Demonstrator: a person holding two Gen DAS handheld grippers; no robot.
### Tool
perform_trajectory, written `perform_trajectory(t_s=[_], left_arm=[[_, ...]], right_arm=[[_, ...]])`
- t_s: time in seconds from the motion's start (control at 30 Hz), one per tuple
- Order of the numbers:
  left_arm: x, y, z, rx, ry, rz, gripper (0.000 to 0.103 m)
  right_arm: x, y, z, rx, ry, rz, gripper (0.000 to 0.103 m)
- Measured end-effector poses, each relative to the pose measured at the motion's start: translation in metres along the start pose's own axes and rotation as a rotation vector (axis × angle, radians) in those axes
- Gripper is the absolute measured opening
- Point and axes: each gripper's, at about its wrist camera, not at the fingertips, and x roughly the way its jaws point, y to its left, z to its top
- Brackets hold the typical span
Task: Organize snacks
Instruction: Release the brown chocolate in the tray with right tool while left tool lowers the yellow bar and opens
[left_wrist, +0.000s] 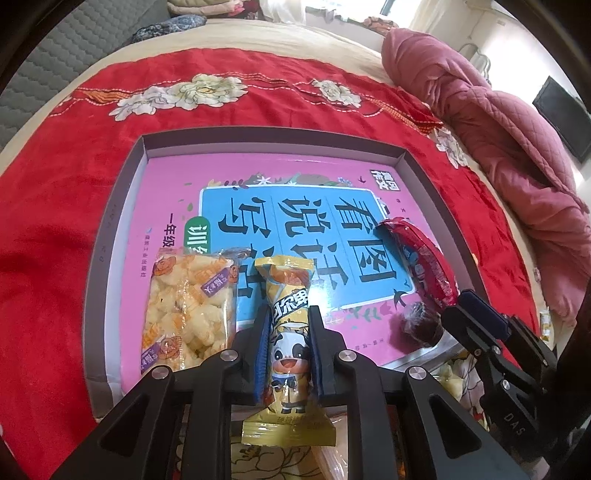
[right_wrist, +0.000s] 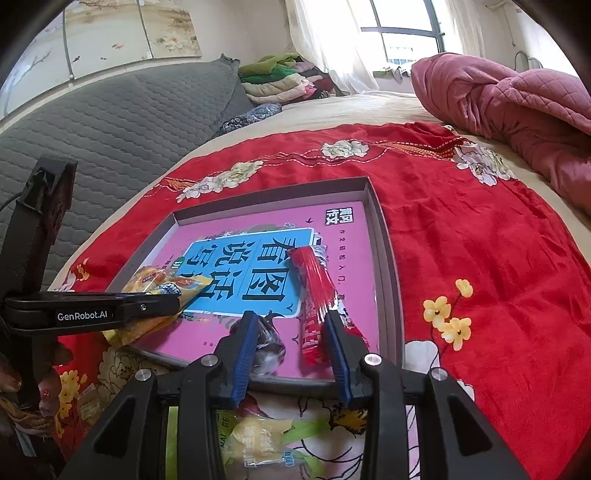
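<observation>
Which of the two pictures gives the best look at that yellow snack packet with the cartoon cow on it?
The left wrist view. There the yellow packet fills the centre, cow and lettering facing the camera, pinched between the left gripper pads. The right wrist view shows only its side edge poking out beside that gripper's finger, artwork hidden.

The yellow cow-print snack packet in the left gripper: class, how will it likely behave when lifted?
The yellow packet, pinched mid-length by the left gripper, looks light. Its crimped ends overhang, so they will probably droop. The glossy film may slip.
</observation>
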Motion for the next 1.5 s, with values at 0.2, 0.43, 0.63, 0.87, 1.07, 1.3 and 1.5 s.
perform_trajectory(t_s=[0.2,0.43,0.63,0.87,1.07,1.3,1.5], left_arm=[[-0.001,-0.004,0.000,0.013,0.001,0.004,0.027],[-0.004,-0.004,0.000,0.007,0.004,-0.020,0.033],[-0.013,0.003,0.000,-0.006,-0.008,-0.019,0.033],[-0.017,0.010,-0.003,0.034,-0.025,0.043,0.033],[-0.019,0.013,0.001,0.063,-0.047,0.082,0.033],[-0.027,0.023,0.008,0.065,-0.087,0.095,0.033],[-0.031,0.040,0.009,-0.002,-0.088,0.059,0.033]], right_arm=[[-0.004,-0.002,0.000,0.011,-0.009,0.000,0.040],[-0.006,-0.006,0.001,0.030,-0.014,-0.001,0.041],[-0.007,-0.006,0.000,0.029,-0.013,0.000,0.043],[-0.008,-0.007,0.000,0.040,-0.017,0.004,0.044],[-0.010,-0.008,0.000,0.046,-0.016,0.004,0.044],[-0.009,-0.010,0.000,0.058,-0.013,0.008,0.045],[-0.009,-0.010,0.000,0.064,-0.011,0.009,0.046]])
